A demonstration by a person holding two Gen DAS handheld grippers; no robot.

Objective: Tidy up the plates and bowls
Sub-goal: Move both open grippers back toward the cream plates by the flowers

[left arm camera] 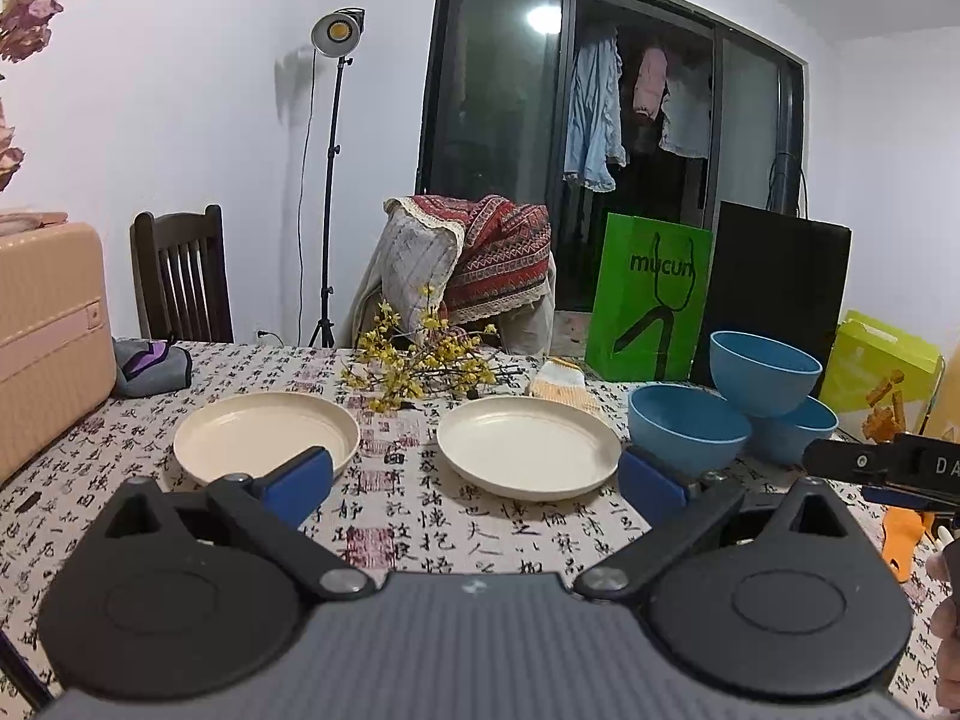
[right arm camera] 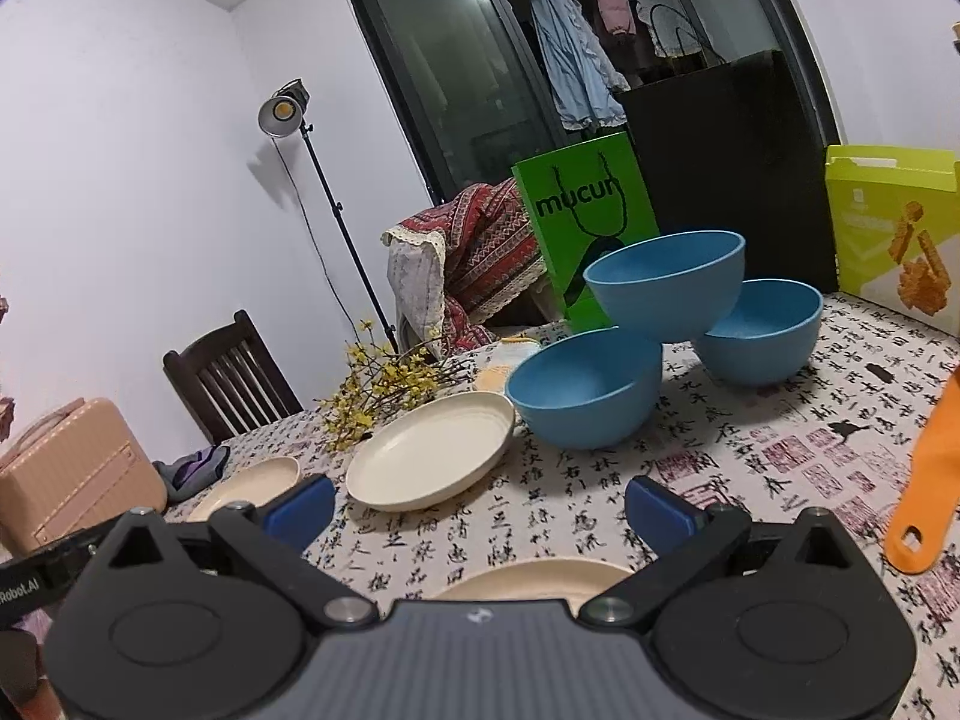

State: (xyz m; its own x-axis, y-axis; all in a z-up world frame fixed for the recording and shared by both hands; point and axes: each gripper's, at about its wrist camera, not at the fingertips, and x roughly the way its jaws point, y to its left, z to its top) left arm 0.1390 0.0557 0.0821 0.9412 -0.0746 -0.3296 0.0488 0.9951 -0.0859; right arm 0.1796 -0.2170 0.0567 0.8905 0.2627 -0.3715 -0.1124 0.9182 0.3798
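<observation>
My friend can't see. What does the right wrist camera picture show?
Three blue bowls sit on a table covered in a calligraphy-print cloth, one perched on the other two. Cream plates lie to their left, and the open right gripper hovers empty in front.

A home dining room: clothed table (left arm camera: 420, 516), wooden chair (left arm camera: 180, 276), hanging laundry (left arm camera: 594, 114) behind glass doors.

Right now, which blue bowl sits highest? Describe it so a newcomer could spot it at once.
Find the green paper bag standing at the table's far side. In front of it are three blue bowls; the top blue bowl is perched tilted on the rims of the other two, which sit on the tablecloth.
</observation>
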